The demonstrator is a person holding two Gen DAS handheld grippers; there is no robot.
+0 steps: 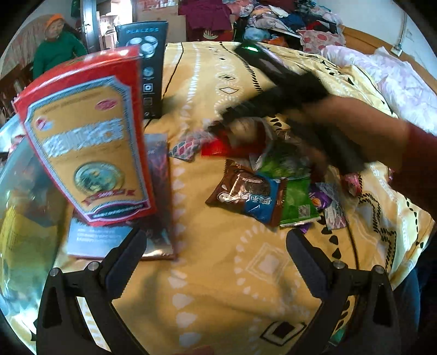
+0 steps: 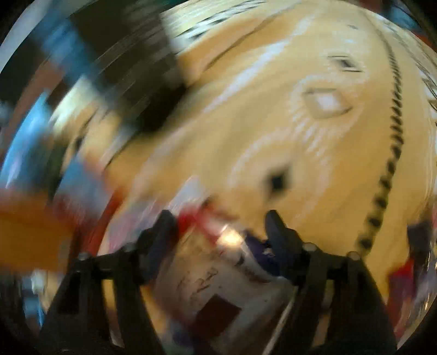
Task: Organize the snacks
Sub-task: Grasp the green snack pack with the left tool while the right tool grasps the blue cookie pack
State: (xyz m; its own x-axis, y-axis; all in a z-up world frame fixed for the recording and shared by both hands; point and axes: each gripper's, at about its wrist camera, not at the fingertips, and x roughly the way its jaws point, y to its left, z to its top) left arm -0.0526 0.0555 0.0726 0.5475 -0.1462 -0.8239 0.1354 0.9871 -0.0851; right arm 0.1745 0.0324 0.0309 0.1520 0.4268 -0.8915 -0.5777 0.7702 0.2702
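A heap of snack packets lies on the yellow patterned bedspread [image 1: 218,273]: a brown and blue packet [image 1: 247,194], a green packet [image 1: 297,202], a red packet [image 1: 218,148] and others. My left gripper [image 1: 215,256] is open and empty, low over the bedspread in front of the heap. My right gripper [image 1: 221,124] reaches over the heap, blurred by motion. In the right wrist view, also blurred, the right gripper [image 2: 218,221] holds a white and red snack packet [image 2: 218,273] between its fingers.
A red and yellow box [image 1: 90,142] stands upright at the left on flat booklets [image 1: 101,240]. A dark box [image 1: 150,68] stands behind it. A clear plastic bin [image 1: 19,204] is at the far left. Piled clothes [image 1: 273,19] lie at the back. A person in green [image 1: 57,46] sits far left.
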